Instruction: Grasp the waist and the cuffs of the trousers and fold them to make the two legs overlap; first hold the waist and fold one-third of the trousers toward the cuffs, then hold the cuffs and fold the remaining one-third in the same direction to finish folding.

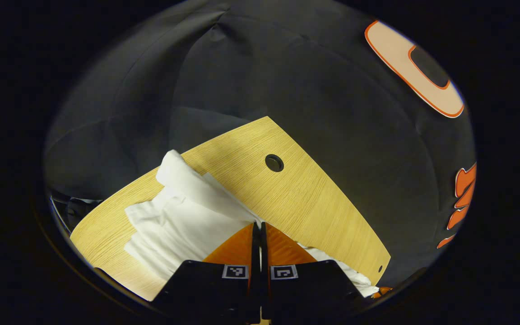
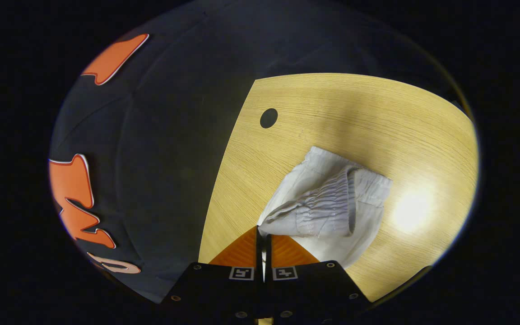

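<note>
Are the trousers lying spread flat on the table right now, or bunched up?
Bunched. The white trousers sit crumpled on the wooden table, the elastic waist lifted at the right claw.

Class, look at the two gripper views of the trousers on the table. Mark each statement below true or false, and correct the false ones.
1. The trousers are white. True.
2. The table has a wood-grain top with a round hole in it. True.
3. The right gripper stands wide open above the cloth. False: its fingers are closed, pinching the trousers beside the gathered elastic waistband.
4. The trousers lie on a bare floor. False: they rest on the table.
5. The left gripper has its fingers closed together at the cloth. True.
6. The waistband lies flat and smooth. False: it is lifted and bunched at the right gripper.
</note>
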